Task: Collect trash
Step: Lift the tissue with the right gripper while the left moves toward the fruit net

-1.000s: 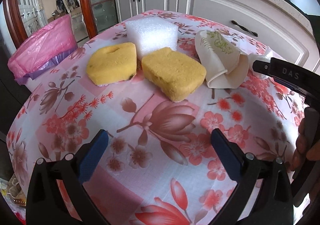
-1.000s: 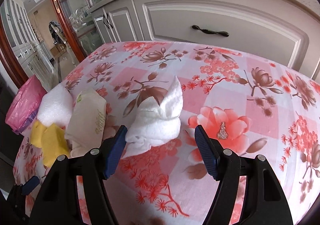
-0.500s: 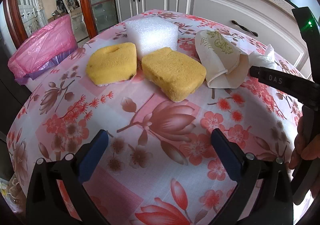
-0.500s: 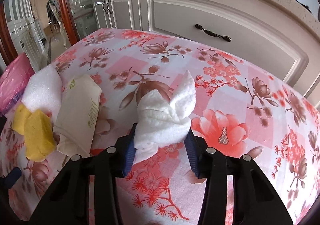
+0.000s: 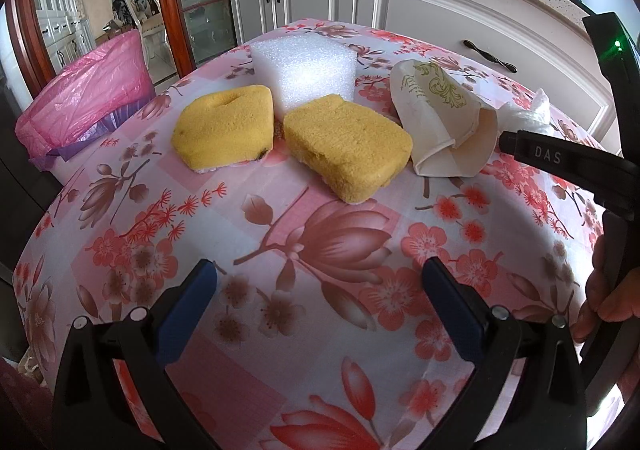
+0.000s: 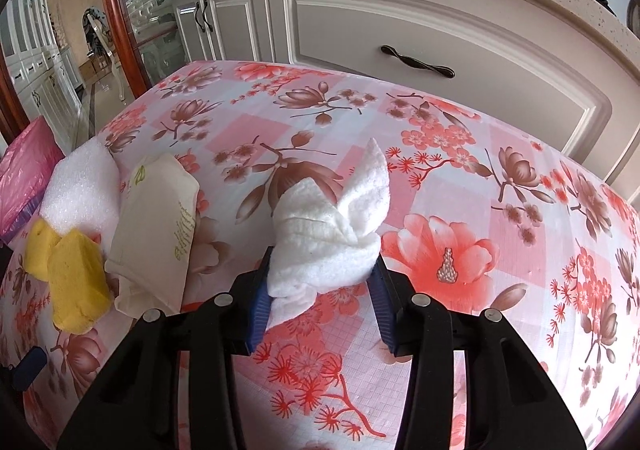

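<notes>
Now, what is held: the right gripper [image 6: 320, 298] is squeezed onto the white paper towel wad [image 6: 336, 234], one blue pad on each side of its fat lower part.
Jaw motion: the jaws have just been closing, and the wad sits between them.
Where the wad is: at the right side of the flowered table [image 6: 500, 177], near the cream paper bag [image 6: 160, 226]. I cannot tell if its bottom is touching the cloth or not.
How the wad will handle: it looks very light and very soft. It squashes instead of pushing back. It will not break, and it does not look slippery.
Best place to hold: low, on the thick bunched part. The pointy top ear is thin and could slip out or tear.
What could go wrong: a loose flap hangs below the pads and might drag on the cloth.
Other hand: the left gripper [image 5: 320, 290] is spread wide with nothing in it, low over the near part of the table.
Other trash: two yellow sponges [image 5: 348, 145] lie side by side, touching a white foam block [image 5: 304, 73] behind them. They look light and springy, so I would grab them across the middle.
Paper bag: thin and floppy, so pinch one flat edge.
Where trash likely goes: the pink bin bag [image 5: 88, 89] just past the table's left edge.
</notes>
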Available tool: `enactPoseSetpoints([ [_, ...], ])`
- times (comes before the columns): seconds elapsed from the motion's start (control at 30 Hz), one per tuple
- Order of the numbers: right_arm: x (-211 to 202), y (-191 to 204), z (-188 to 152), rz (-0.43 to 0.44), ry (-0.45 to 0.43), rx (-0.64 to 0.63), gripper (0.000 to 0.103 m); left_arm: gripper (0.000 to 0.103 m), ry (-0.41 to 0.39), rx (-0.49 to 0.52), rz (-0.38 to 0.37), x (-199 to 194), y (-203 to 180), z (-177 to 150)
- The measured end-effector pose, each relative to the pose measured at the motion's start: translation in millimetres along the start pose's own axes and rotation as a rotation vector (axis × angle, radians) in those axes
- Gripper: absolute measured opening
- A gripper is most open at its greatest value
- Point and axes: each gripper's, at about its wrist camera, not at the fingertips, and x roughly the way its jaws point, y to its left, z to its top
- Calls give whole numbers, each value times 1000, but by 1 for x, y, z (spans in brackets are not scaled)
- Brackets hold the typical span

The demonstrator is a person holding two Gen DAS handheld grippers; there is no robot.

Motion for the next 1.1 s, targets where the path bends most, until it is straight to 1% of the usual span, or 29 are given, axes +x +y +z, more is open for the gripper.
enactPoseSetpoints([
  [0.07, -2, -1, -2, -1, -6, 14, 40, 99, 0, 0, 0, 0, 0, 0],
  [0.17, -9, -8, -6, 29, -30, 68, 39, 99, -1, 0, 0, 0, 0, 0],
  [0.27, -22, -11, -11, 84, -68, 100, 39, 99, 0, 0, 0, 0, -1, 0],
  [0.37, -31, -13, -15, 134, -78, 127, 39, 99, 0, 0, 0, 0, 0, 0],
  [0.43, -39, -13, -18, 141, -91, 115, 39, 99, 0, 0, 0, -1, 0, 0],
  [0.5, -43, -14, -22, 163, -84, 110, 39, 99, 0, 0, 0, -1, 0, 0],
  [0.57, -49, -16, -25, 159, -88, 67, 39, 99, 0, 0, 0, -1, -1, 0],
  [0.7, -62, -30, -23, 207, -84, 54, 39, 99, 0, 0, 0, -1, -1, 0],
  [0.9, -99, -37, -11, 246, -137, -30, 39, 99, 0, 0, 0, -1, 0, 0],
  [1.0, -105, -35, -13, 266, -153, -36, 39, 99, 0, -1, -1, -1, -1, 0],
  [1.1, -110, -31, -19, 268, -181, -22, 39, 99, 0, -1, 0, -1, -1, 0],
])
